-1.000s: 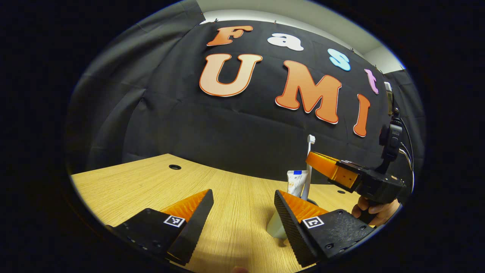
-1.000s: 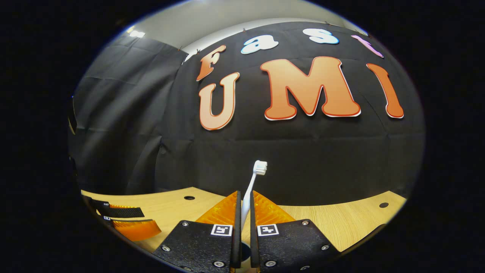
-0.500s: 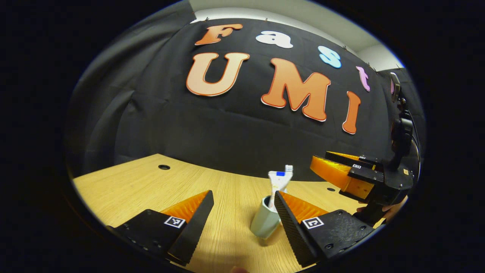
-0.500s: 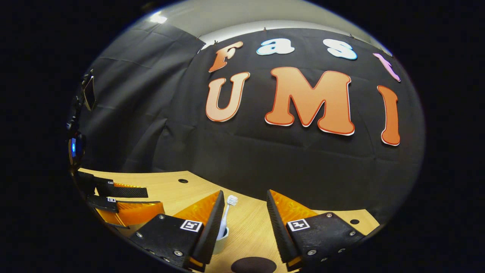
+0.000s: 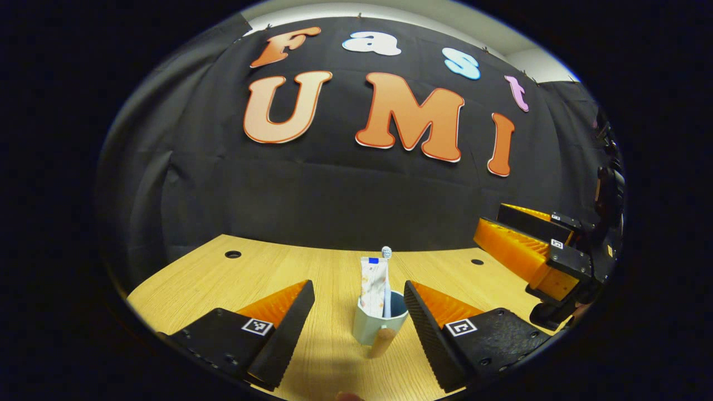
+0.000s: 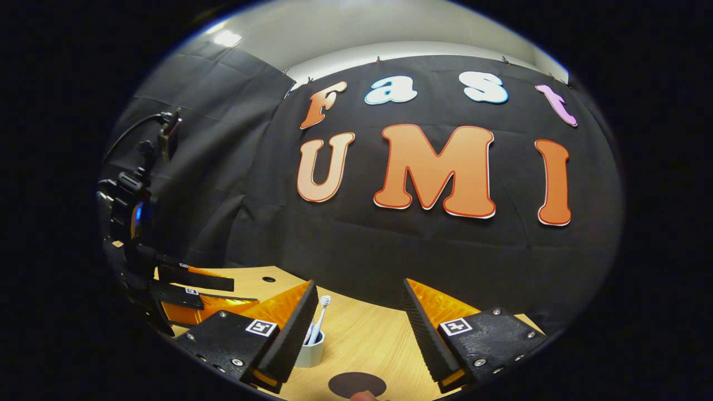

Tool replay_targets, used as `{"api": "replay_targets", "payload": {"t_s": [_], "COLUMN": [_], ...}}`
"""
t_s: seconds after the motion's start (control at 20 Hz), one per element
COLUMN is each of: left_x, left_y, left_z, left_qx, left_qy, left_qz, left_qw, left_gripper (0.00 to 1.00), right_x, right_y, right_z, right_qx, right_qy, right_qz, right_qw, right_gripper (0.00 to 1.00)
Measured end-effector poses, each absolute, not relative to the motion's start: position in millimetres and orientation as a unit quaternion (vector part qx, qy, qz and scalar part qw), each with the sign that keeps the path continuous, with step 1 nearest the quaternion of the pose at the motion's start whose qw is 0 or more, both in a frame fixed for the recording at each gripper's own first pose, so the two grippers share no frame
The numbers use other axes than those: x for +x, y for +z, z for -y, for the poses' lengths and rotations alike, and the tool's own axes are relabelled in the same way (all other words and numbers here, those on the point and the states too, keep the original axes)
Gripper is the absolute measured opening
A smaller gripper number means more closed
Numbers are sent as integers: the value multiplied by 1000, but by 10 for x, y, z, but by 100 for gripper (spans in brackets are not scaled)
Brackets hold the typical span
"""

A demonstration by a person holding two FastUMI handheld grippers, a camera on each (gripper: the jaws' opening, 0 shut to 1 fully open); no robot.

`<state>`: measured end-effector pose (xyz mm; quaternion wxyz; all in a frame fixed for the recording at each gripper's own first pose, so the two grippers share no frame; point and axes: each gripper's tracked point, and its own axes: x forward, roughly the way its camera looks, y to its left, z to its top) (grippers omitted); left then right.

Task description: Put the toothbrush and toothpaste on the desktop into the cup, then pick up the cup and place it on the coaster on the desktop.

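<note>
Released since a second ago: toothbrush (image 5: 385, 284) now standing in the cup (image 5: 379, 326) beside the toothpaste (image 5: 373, 285), right gripper (image 6: 359, 317) backed away with fingers wide apart and holding nothing. Both items loaded, so lifting the cup onto the coaster (image 6: 356, 384) judged next, with the left gripper (image 5: 359, 312) lined up on the cup, fingers spread wide either side of it, not touching, cup upright on the table (image 5: 267, 273). Hard to make out: cup half hidden behind a finger in the right gripper view, coaster cut off at the bottom edge there.
</note>
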<state>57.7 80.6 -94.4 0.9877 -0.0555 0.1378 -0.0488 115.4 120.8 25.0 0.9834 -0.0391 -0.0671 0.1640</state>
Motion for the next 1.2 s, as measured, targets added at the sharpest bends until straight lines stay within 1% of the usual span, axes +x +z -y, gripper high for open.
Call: {"api": "replay_targets", "payload": {"t_s": [0.25, 0.4, 0.6, 0.7, 1.0, 1.15, 1.2], "left_x": [610, 575, 554, 534, 632, 629, 633], "left_y": [-1153, -1371, -1491, -1580, -2038, -2206, -2244], "left_z": [-599, -496, -431, -452, -483, -476, -471], "left_qx": [-37, -6, 11, 26, 63, 62, 63], "left_qy": [-86, -106, -118, -126, -106, -105, -104], "left_qz": [-272, -354, -418, -457, -537, -565, -567], "left_qw": [958, 929, 901, 880, 834, 816, 814], "left_gripper": [96, 96, 96, 96, 96, 92, 82], "right_x": [944, 818, 695, 658, 558, 530, 527], "right_y": [295, 329, 246, 213, 150, 113, 102], "right_z": [-838, -645, -315, -185, 89, 189, 211], "right_qx": [-45, -52, -59, -53, -45, -41, -39], "right_qy": [153, 145, 128, 121, 101, 93, 91], "right_qz": [65, 68, 66, 61, 56, 56, 56], "right_qw": [985, 986, 988, 989, 992, 993, 994], "right_gripper": [95, 97, 97, 97, 97, 96, 97]}}
